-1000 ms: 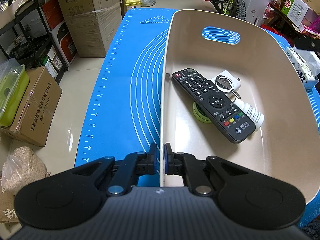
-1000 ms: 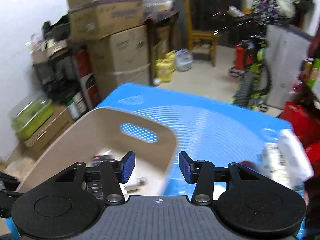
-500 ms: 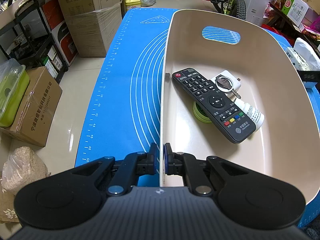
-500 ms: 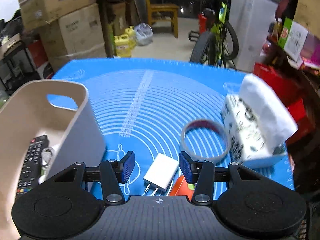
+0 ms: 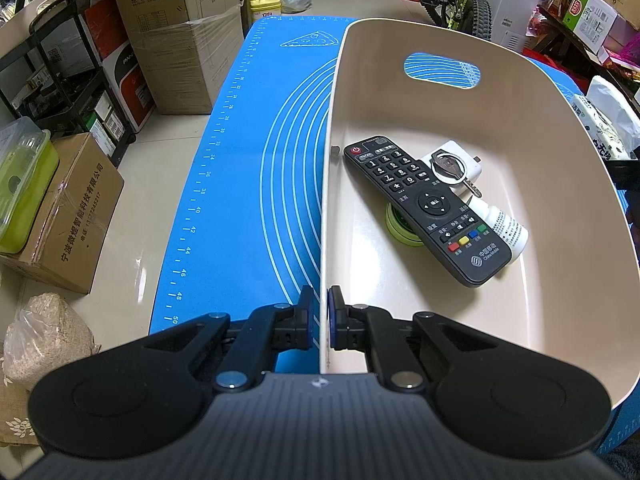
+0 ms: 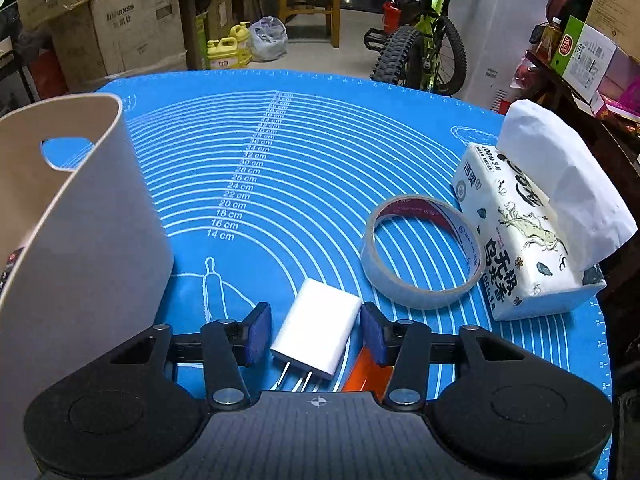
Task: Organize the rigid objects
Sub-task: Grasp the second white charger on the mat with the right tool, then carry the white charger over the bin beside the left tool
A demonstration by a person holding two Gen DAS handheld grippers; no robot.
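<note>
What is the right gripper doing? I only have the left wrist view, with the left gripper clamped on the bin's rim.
Observer: The right gripper straddles a white charger lying on the blue mat. Its jaws have just been closing, but they are not clamped yet.
Operator: Anything else waiting outside the bin?
Observer: A tape roll lies flat on the mat, just right of the charger.
Operator: Anything under the gripper?
Observer: Something orange peeks out by the right pad; I cannot identify it.
</note>
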